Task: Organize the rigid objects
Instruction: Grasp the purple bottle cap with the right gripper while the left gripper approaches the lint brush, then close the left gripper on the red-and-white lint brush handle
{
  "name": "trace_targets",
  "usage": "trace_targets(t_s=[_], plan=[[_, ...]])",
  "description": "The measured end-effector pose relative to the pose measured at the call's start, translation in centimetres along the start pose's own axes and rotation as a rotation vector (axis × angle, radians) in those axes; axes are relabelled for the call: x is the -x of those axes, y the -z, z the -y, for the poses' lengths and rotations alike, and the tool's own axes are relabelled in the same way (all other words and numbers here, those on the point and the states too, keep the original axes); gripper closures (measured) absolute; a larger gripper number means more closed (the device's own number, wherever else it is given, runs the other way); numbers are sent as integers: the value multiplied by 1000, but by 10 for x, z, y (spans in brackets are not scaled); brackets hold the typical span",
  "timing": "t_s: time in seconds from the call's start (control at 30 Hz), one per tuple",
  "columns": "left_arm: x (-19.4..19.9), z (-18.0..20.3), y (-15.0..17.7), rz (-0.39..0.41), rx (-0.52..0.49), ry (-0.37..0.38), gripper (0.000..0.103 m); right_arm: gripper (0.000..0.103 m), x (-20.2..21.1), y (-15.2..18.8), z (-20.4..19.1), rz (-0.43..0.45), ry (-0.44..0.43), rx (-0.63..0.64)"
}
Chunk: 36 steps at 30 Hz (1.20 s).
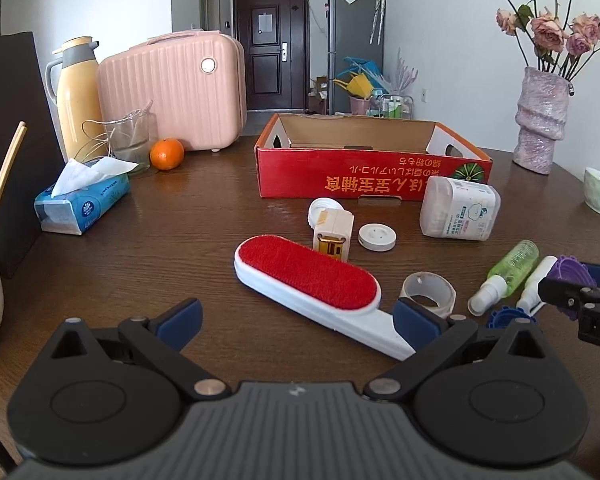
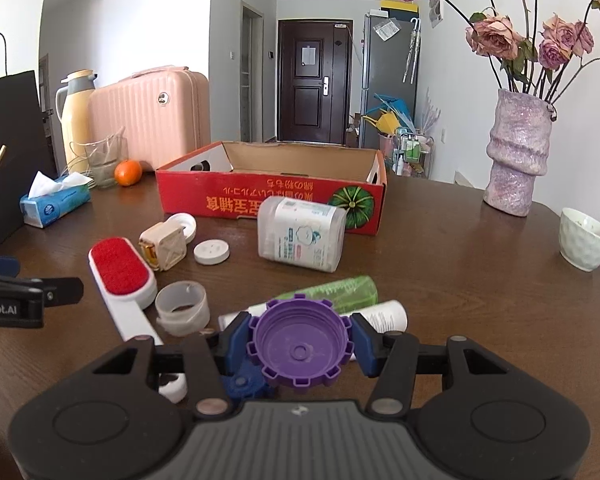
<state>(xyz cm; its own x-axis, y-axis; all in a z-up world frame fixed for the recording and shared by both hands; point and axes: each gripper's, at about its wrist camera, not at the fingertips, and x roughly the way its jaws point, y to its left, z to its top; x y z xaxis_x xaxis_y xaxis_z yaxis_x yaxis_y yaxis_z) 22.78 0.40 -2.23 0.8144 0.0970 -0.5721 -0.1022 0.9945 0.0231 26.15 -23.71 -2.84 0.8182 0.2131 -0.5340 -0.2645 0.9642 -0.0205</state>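
My right gripper is shut on a purple gear-shaped lid and holds it just above the table; it also shows in the left wrist view. My left gripper is open, its right finger beside the handle of a red-and-white lint brush. An open red cardboard box stands behind. Loose on the table lie a white jar, a beige square box, a white round disc, a tape ring, a green spray bottle, a white tube and a blue gear-shaped lid.
A pink case, yellow thermos, glass, orange and tissue pack stand at the left. A vase of roses and a white bowl stand at the right.
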Motion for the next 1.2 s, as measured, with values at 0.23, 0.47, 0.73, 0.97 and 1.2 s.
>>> trace_targets(t_s=[0.23, 0.47, 0.73, 0.97, 1.2], plan=[[-32, 9, -21, -75, 25, -33, 0, 51, -19, -25, 4, 11, -10, 61], [-63, 22, -34, -134, 71, -91, 0, 51, -42, -46, 10, 38, -14, 37], [-86, 25, -34, -162, 158, -183, 0, 51, -57, -41, 14, 19, -14, 1], [-98, 20, -29, -212, 174, -191, 0, 51, -60, -35, 14, 8, 20, -25], [-100, -2, -21, -234, 183, -150, 0, 51, -57, -29, 18, 9, 38, -62]])
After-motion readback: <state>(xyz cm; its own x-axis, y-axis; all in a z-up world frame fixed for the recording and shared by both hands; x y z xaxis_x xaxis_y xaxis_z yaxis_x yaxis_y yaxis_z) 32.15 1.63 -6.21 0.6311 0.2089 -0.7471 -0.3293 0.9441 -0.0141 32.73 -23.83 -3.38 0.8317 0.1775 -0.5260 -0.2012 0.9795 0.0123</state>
